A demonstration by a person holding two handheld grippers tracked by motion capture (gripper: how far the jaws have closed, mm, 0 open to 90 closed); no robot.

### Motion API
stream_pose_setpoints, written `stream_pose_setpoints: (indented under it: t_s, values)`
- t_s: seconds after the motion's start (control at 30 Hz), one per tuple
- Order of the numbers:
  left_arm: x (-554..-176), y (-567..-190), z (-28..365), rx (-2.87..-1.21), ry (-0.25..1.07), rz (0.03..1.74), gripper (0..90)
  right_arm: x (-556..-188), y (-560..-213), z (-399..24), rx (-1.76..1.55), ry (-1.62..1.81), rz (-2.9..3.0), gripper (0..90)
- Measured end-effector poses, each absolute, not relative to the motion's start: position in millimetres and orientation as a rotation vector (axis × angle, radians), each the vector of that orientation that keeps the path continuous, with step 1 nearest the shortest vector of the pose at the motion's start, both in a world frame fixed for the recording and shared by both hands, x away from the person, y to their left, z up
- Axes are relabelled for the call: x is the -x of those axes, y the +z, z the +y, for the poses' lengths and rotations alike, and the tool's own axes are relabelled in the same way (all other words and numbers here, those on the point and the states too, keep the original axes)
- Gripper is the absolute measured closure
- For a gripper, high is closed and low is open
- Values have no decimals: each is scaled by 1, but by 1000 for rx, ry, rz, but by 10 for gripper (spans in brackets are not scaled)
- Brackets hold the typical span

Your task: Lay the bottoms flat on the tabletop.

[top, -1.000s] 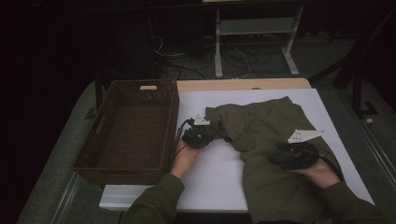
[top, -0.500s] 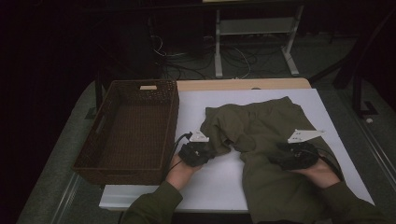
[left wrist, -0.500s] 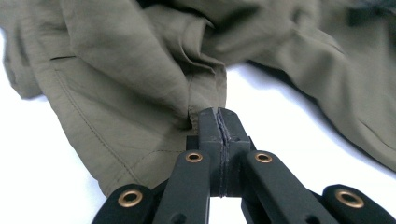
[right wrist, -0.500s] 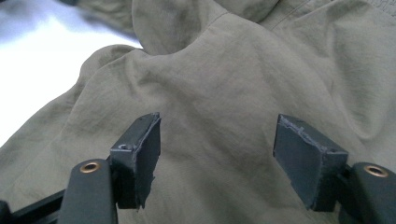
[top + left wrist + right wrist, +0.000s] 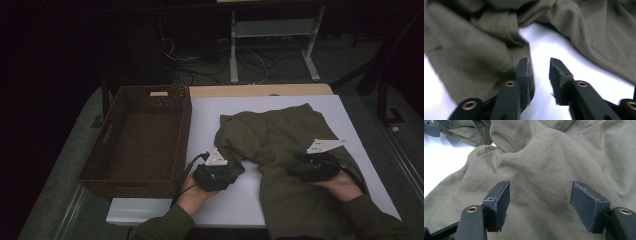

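1. Broadly, the table [image 5: 225, 210] carried a white top, lit against a dark room.
2. Olive garment [image 5: 280, 150] lay crumpled on the right half of the white top, its lower part running off the near edge.
3. Brown wicker basket [image 5: 107, 165] sat at the left edge of the table, just beside the garment's side of the white top but not touching the cloth.
4. Right gripper [image 5: 540, 197] hovered over the garment's right part; jaws stood wide apart, cloth below them, nothing pinched.
5. Left gripper [image 5: 540, 71] sat at the garment's near-left edge. Its jaws had just been opening and stood slightly apart; a fold of cloth lay against the outside of one jaw, white top showed in the gap, nothing clamped.
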State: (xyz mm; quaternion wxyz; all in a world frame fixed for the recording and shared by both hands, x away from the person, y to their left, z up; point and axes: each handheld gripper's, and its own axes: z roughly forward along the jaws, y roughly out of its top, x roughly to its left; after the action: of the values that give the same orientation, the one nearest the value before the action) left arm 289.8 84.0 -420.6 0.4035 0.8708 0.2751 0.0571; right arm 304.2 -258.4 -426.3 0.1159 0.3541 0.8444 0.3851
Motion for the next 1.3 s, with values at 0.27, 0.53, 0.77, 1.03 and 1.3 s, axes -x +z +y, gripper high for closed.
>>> stream_pose_setpoints:
  t_s: [0.27, 0.53, 0.77, 1.03, 1.3]
  values:
    - [-307, -432, 63, -2265, 211, 690, 589, -304, -427, -258, -1038, 1124, 2476, 316]
    - [-322, -445, 57, -2327, 290, 662, 613, -304, -427, -258, -1038, 1125, 2476, 316]
    - [-325, -446, 60, -2318, 284, 664, 753, -304, -427, -258, -1032, 1121, 2480, 316]
    - [-326, -443, 64, -2281, 228, 649, 896, -304, -427, -258, -1036, 1120, 2480, 316]
    - [-317, -434, 68, -2246, 145, 600, 900, -304, -427, -259, -1034, 1121, 2479, 316]
